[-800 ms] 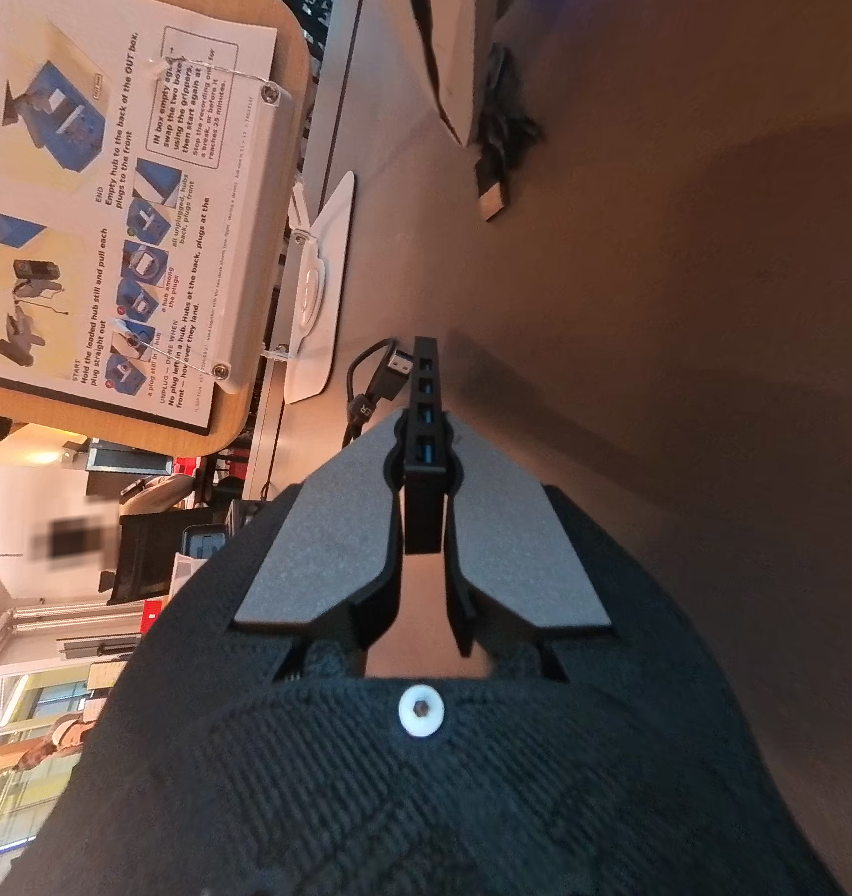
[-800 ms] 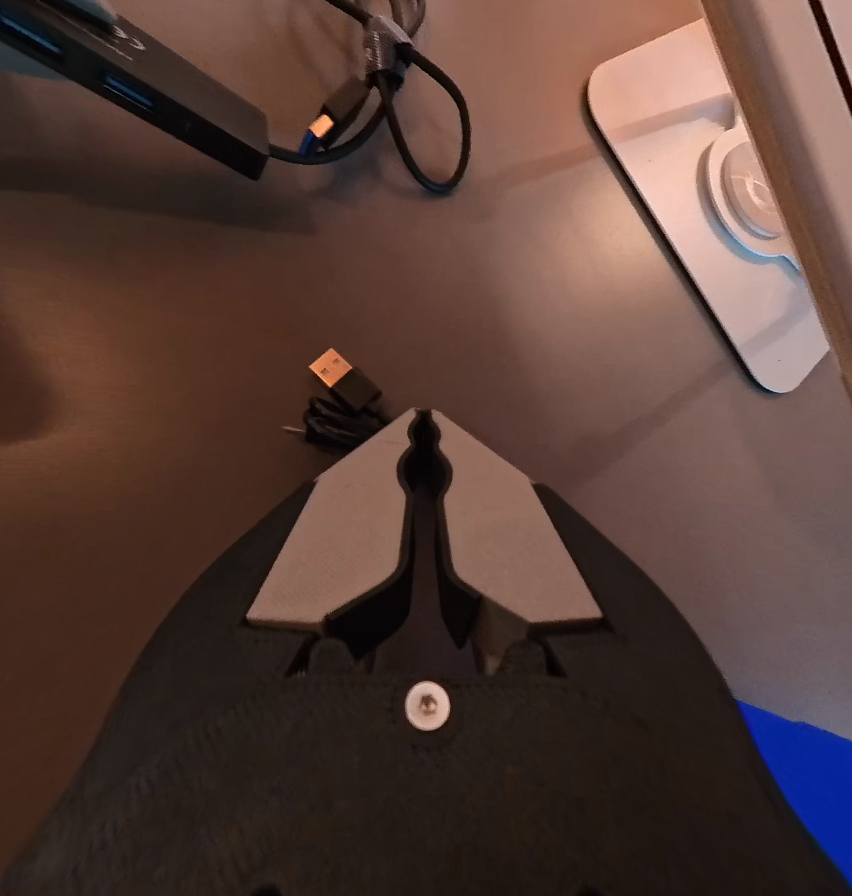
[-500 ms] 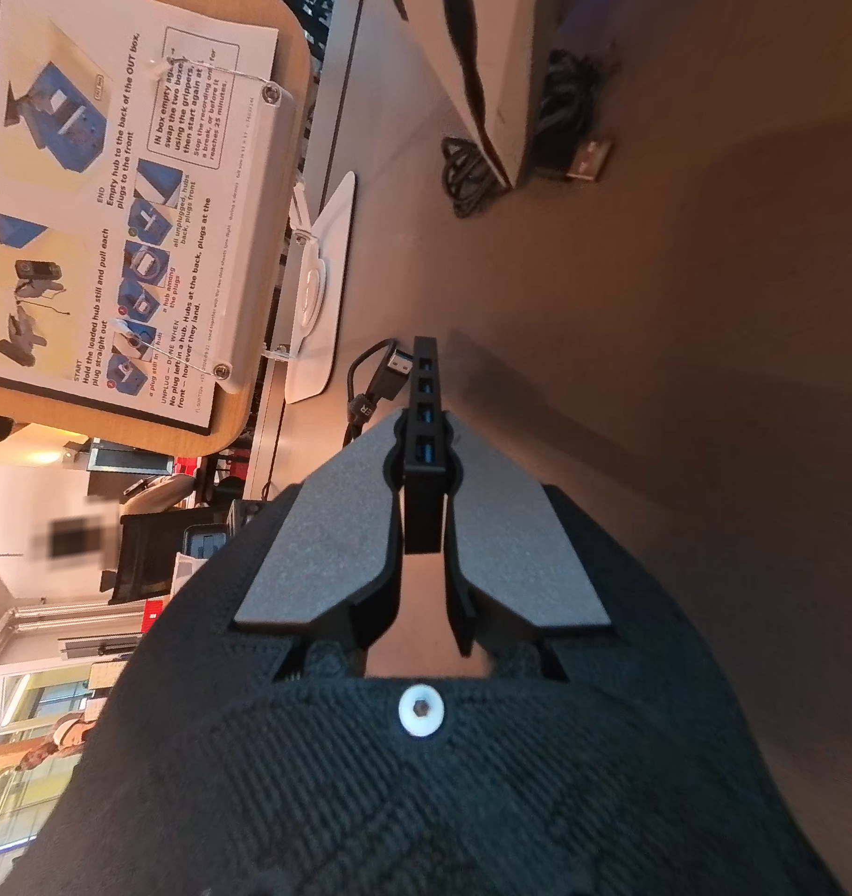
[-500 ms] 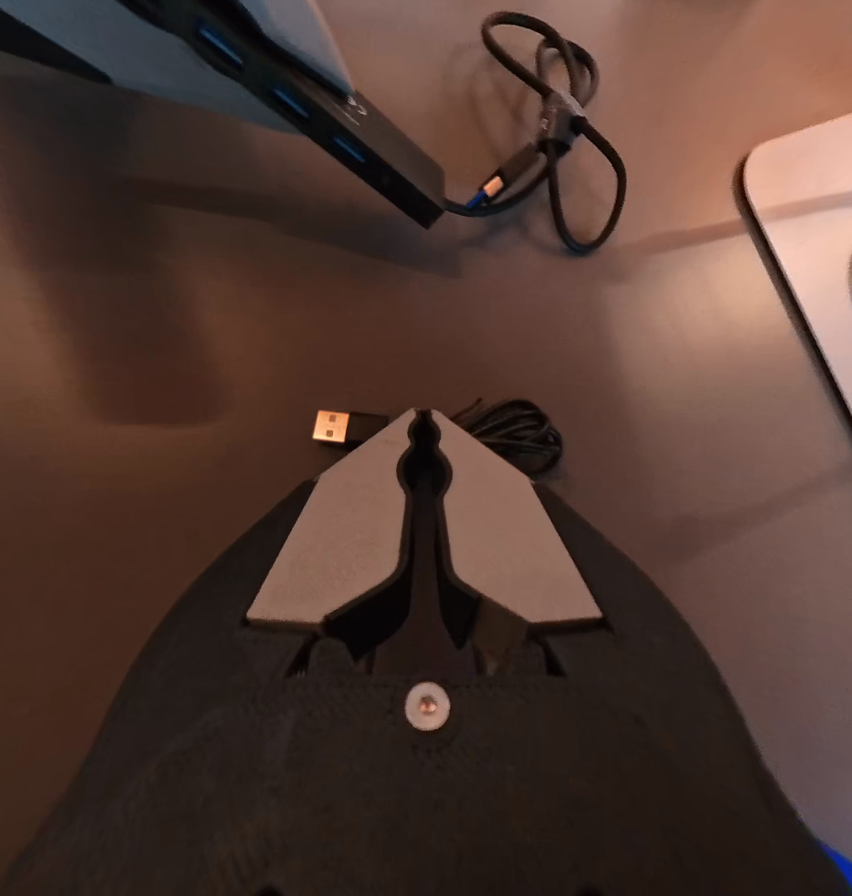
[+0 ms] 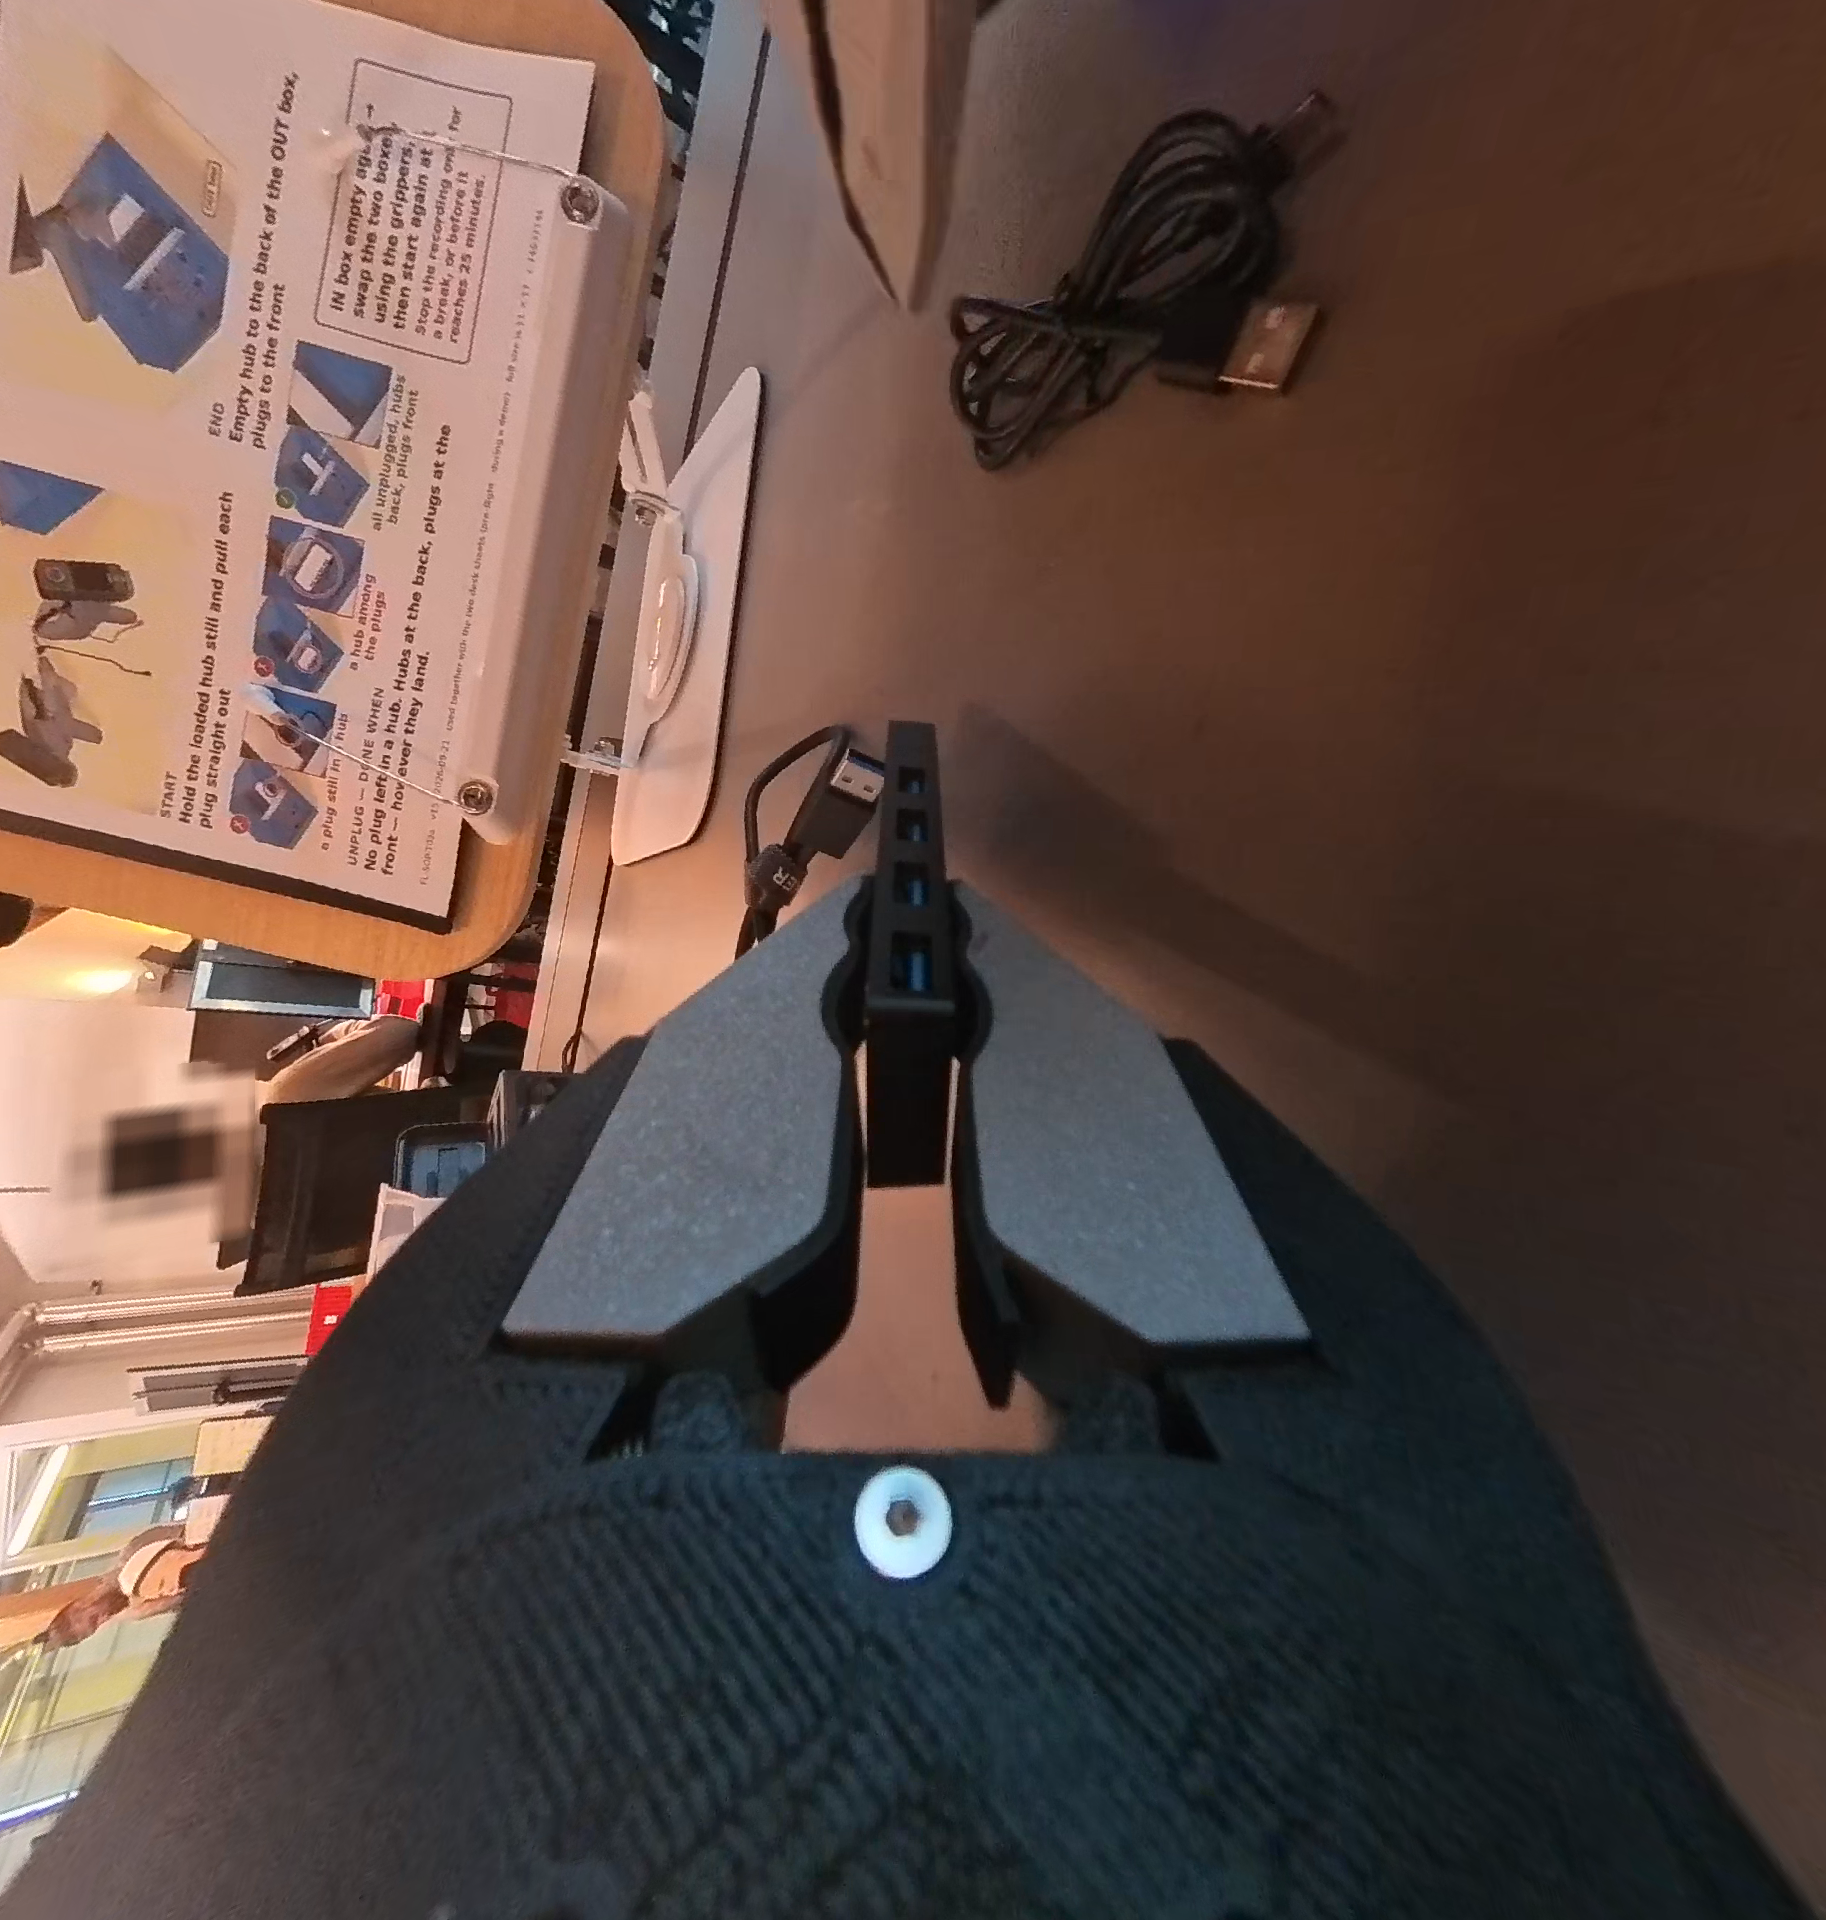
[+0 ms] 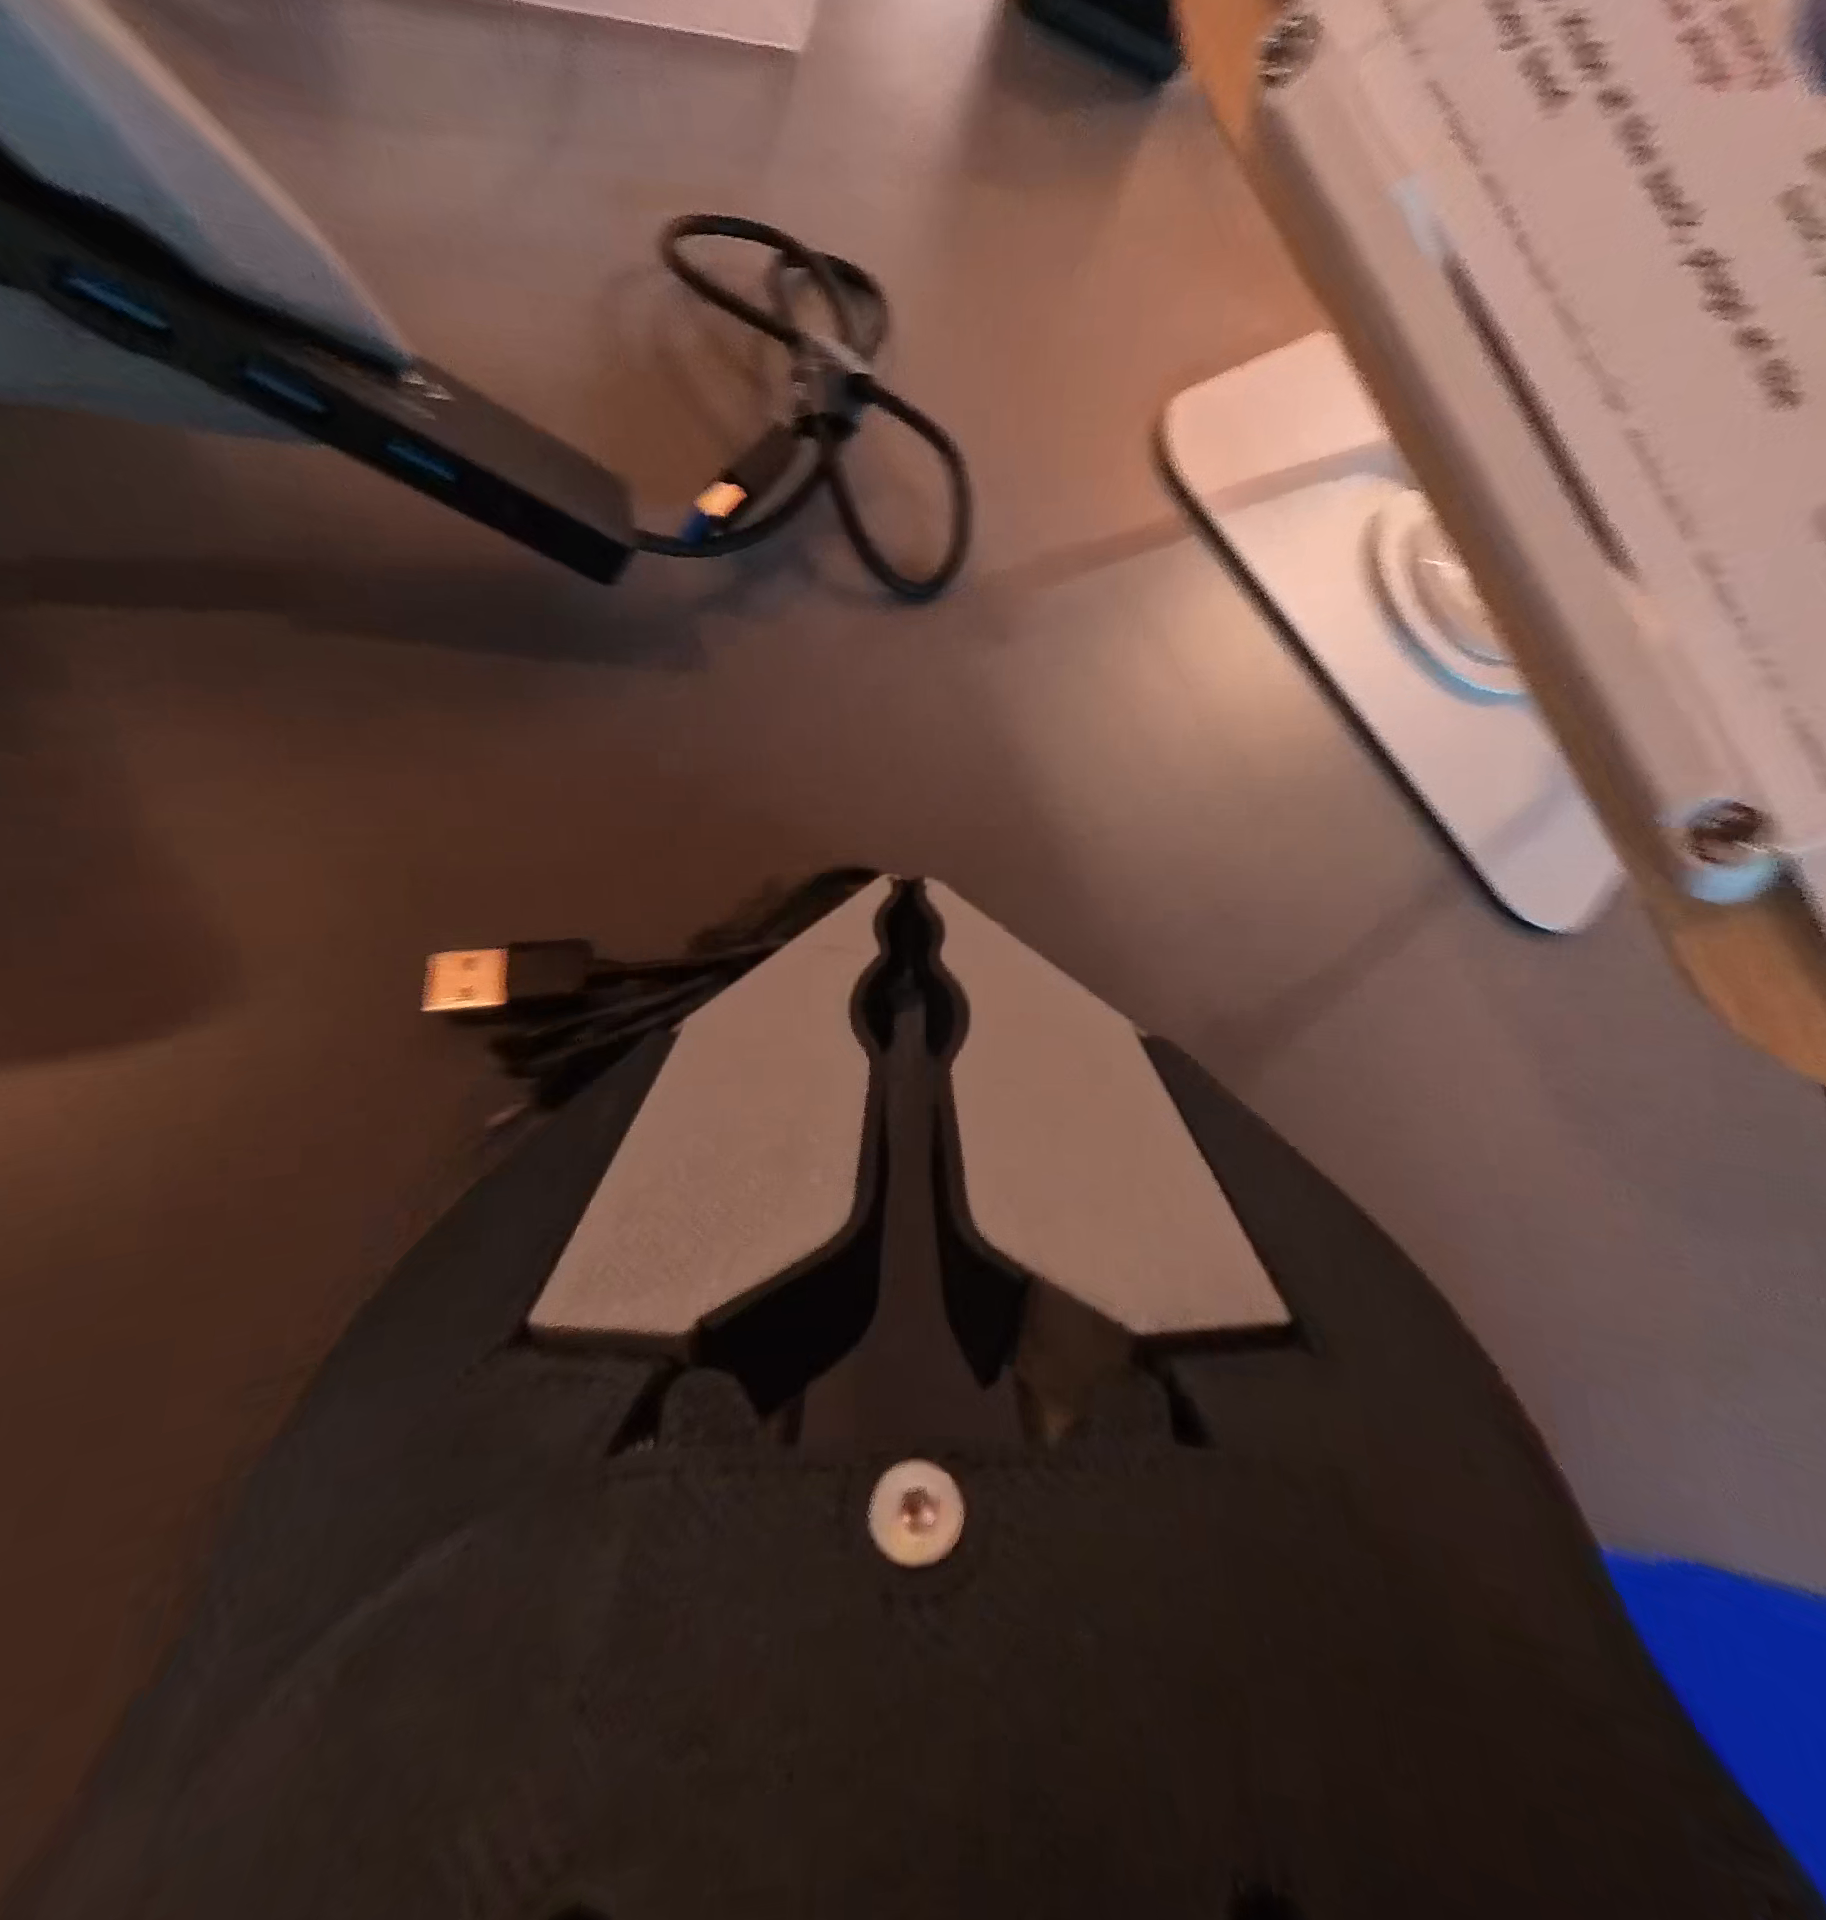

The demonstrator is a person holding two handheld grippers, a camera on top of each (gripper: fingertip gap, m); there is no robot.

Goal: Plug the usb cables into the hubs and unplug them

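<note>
The left gripper (image 5: 910, 935) clamps a black USB hub (image 5: 910, 852) edge-on above the grey bench (image 5: 1408, 831), ports facing the camera, its own cable (image 5: 784, 831) looping at 10 o'clock. A bundled USB cable (image 5: 1117, 301) lies at 1 o'clock. The right gripper (image 6: 906, 883) is closed and empty, with that bundle's plug (image 6: 462, 981) at its 9 o'clock.

Hub (image 5: 911, 935): between the left claw (image 5: 909, 914) fingers, above the tabletop (image 5: 1408, 935). Hub's own cable (image 6: 836, 416): looped on the tabletop just beyond its far end. Bundled usb cable (image 5: 1117, 301): on the tabletop, well apart, just beside the right claw (image 6: 907, 883). Stand base (image 6: 1356, 644): on the tabletop beneath the instruction board (image 5: 265, 447).
</note>
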